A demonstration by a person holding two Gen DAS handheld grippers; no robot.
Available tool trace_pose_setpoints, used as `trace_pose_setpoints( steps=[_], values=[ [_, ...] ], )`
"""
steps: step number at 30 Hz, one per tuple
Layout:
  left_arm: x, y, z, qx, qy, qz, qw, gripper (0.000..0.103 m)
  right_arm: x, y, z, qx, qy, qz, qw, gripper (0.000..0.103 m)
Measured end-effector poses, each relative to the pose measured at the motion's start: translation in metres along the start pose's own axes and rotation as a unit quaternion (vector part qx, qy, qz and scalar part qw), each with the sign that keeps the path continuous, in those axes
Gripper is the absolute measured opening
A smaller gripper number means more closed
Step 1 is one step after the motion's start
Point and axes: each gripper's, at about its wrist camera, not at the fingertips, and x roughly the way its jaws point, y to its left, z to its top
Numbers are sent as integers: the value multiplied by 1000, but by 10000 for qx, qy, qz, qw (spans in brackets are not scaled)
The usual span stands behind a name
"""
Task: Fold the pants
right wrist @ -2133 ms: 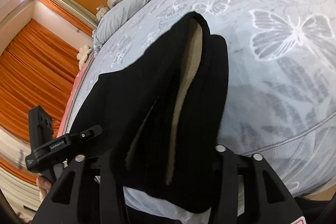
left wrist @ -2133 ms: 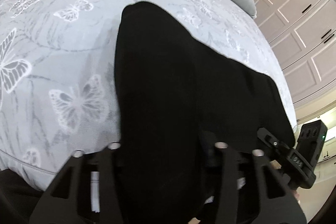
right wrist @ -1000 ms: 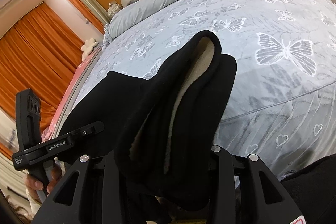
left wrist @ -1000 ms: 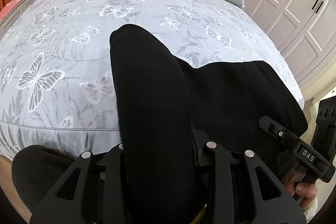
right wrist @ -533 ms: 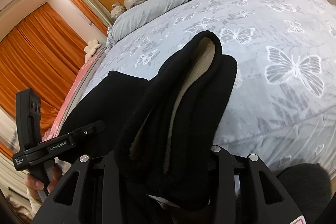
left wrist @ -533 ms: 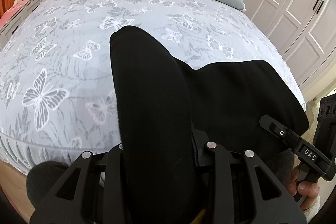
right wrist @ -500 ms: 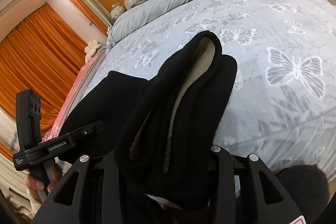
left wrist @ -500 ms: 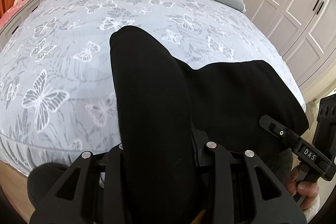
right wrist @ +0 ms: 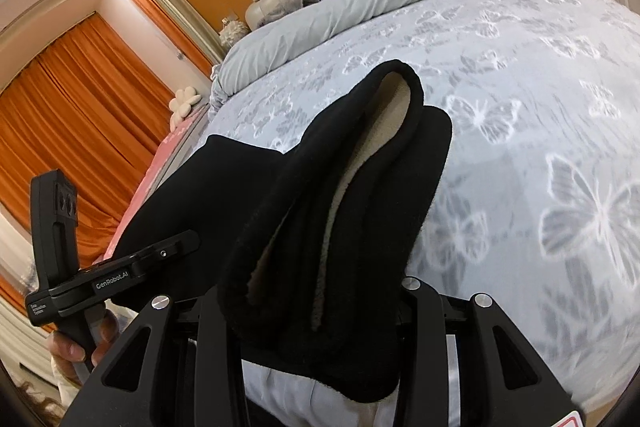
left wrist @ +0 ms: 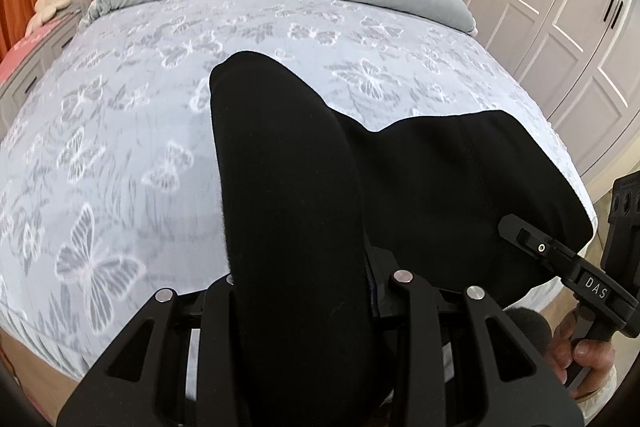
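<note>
Left wrist view: left tool [left wrist: 304, 291] clamped on a thick fold of the black pants [left wrist: 440, 187], the rest hanging over the foot of the bed [left wrist: 120, 115]; right tool [left wrist: 568, 267] seen at the far corner, a hand [left wrist: 580, 355] on its grip. Right wrist view: right tool [right wrist: 320, 299] clamped on the cream-lined waistband edge. Advice: keep both corners level and taut, lay flat. Both tools angle downward.
</note>
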Motion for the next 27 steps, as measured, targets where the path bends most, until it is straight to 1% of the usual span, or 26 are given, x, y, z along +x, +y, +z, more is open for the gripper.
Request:
trace_pose_setpoints(
  steps=[7,14,21,27],
  values=[
    [15,2,35,52,-120,74,9999,32,14,6,36,-174,-181,-17,9997,35],
    [29,2,73,159,-344,188,9991,32,29,9,73,-365,-382,-37,9986,35],
    [45,3,114,279,-590,251,9976,32,48,11,118,-542,-626,-27,9966,35],
    [63,4,153,360,-789,327,9957,32,69,7,157,-576,-777,30,9953,35]
  ],
)
